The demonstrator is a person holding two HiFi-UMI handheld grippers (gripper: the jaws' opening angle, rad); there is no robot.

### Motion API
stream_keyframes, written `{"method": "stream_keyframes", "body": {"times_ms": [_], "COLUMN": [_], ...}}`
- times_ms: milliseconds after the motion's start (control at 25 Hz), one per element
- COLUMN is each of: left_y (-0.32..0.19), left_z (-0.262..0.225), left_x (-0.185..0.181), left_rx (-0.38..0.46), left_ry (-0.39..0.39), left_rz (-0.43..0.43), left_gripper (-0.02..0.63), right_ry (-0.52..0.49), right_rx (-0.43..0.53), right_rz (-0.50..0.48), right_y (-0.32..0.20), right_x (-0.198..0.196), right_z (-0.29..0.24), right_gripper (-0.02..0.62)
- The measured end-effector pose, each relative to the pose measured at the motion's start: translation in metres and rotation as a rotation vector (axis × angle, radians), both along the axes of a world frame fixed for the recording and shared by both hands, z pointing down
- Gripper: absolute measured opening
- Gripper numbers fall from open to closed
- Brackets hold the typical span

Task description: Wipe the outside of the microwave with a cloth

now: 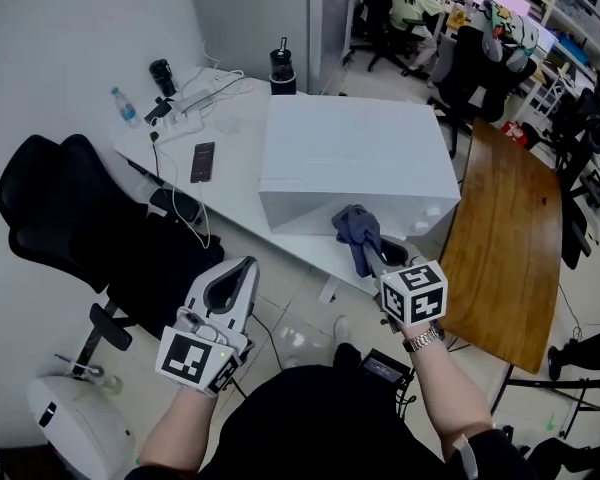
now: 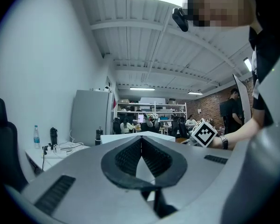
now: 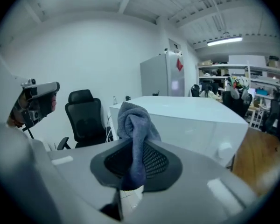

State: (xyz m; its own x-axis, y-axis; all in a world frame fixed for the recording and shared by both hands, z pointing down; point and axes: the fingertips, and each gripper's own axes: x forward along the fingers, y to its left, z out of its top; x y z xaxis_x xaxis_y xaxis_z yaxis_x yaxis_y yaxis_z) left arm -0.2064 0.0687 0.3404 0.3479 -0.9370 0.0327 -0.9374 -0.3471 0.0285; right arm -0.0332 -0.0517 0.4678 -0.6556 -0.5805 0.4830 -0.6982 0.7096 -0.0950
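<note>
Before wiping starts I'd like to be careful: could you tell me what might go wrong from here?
1. The right gripper pinches only a fold of the bunched cloth, so rubbing could pull it free.
2. The microwave stands near the desk edge and the shut left gripper is away from it, so a hard push might shift it.

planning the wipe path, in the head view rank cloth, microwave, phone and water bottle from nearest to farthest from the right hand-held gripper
1. cloth, clamped in the right hand-held gripper.
2. microwave, just beyond the cloth.
3. phone, left on the desk.
4. bottle, at the desk's far left edge.
</note>
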Motion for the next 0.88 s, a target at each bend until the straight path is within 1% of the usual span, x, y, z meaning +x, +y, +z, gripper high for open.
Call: {"method": "stream_keyframes", "body": {"times_ms": [200,320,440,640,880], "left_y": [0.025,0.037,0.045,0.051,0.052], "left_z": [0.003,0.005,0.006,0.006,0.005], "left_x": [-0.032,-0.050,-0.065,-0.085,-0.095], "left_rx": [-0.007,-0.014,-0.019,-0.026,-0.029], "left_ry": [-0.010,-0.017,-0.024,-0.035,-0.053], "left_rz": [-0.067,-0.109,-0.146,-0.189,-0.202], "left_gripper": [0.005,0.005,0.006,0.005,0.005], "right_ry": [-0.009,-0.012,-0.012,0.000,-0.005], "right_rx": [0.002,-0.006,-0.016,-0.037,-0.067], "right_rz": [-0.120,-0.164,-0.192,-0.194,-0.147], "right_y": [0.010,0.011,0.009,-0.002,-0.022], "right_x": [-0.080,-0.117,-0.146,-0.177,-0.189], "right_z": [0.015,0.025,0.036,0.054,0.068], "right_gripper": [0.049,0.049,0.049,0.049,0.049]}}
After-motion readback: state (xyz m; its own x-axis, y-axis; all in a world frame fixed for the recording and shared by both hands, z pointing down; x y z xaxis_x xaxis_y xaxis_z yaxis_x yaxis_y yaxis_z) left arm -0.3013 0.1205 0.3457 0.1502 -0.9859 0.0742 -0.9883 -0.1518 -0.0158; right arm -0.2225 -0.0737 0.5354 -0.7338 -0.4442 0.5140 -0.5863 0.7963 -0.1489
